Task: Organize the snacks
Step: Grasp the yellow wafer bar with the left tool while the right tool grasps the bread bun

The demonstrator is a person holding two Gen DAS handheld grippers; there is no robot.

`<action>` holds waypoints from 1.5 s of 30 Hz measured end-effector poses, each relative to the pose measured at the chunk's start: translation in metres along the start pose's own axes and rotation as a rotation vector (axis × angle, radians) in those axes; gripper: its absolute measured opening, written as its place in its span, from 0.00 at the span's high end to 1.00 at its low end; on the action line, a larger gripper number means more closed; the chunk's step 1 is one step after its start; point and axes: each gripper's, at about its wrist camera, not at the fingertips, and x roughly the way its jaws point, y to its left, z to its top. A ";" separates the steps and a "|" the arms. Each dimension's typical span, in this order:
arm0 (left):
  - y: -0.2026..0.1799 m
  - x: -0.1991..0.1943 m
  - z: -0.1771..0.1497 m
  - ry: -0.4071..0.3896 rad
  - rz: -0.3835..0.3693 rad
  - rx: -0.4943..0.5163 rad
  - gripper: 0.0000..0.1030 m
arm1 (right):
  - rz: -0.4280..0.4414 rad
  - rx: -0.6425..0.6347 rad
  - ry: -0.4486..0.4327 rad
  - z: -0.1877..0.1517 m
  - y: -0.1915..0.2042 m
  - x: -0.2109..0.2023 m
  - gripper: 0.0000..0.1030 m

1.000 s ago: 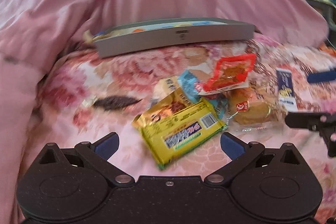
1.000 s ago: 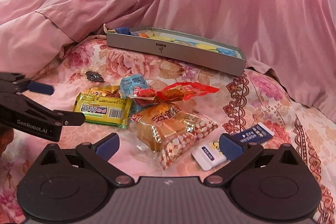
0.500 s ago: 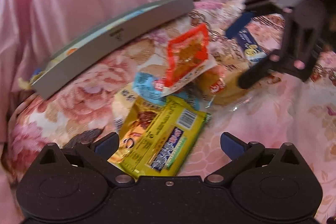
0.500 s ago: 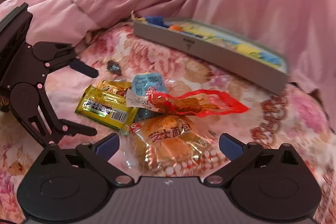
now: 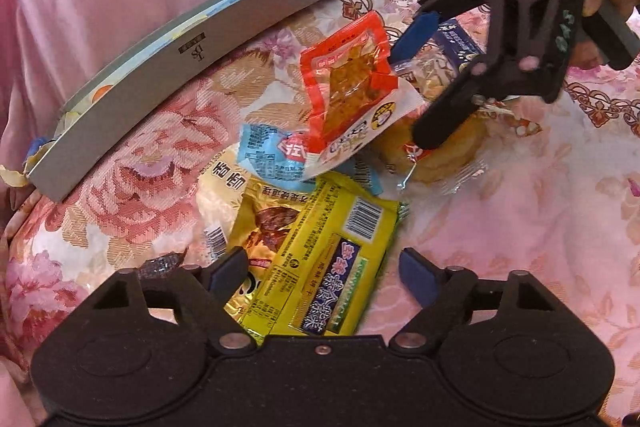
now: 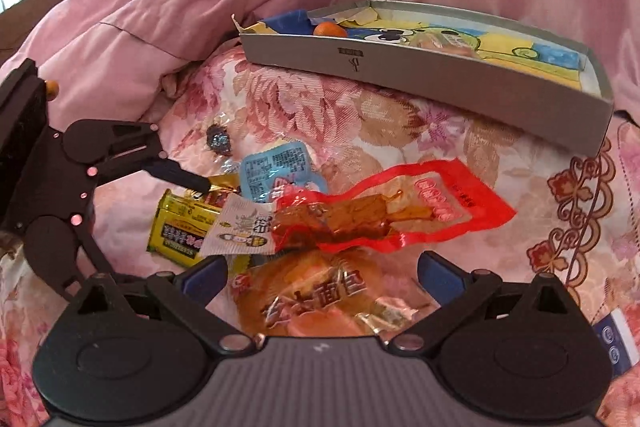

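Left claw (image 5: 322, 269), jaws just narrowing yet unclamped, straddles our yellow packet (image 5: 320, 267); next we pinch it, while our right claw (image 6: 322, 277) gapes over the bread bag (image 6: 316, 303).

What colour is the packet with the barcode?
Yellow, with a blue label strip, on the barcode packet. Left wrist view shows it best.

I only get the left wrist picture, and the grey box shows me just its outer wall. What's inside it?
Observer: The grey box is lined with cartoon frog paper.
Operator: Any snacks in there?
Observer: One small round orange thing sits near the box's left end in the right wrist view.
Operator: Has the right claw grabbed the bread?
Observer: No. The right claw is open, with the bread packet between its pads.
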 end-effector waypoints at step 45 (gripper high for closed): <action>-0.012 -0.048 -0.042 0.089 0.016 -0.740 0.24 | -0.228 -0.081 -0.001 -0.057 0.106 -0.027 0.04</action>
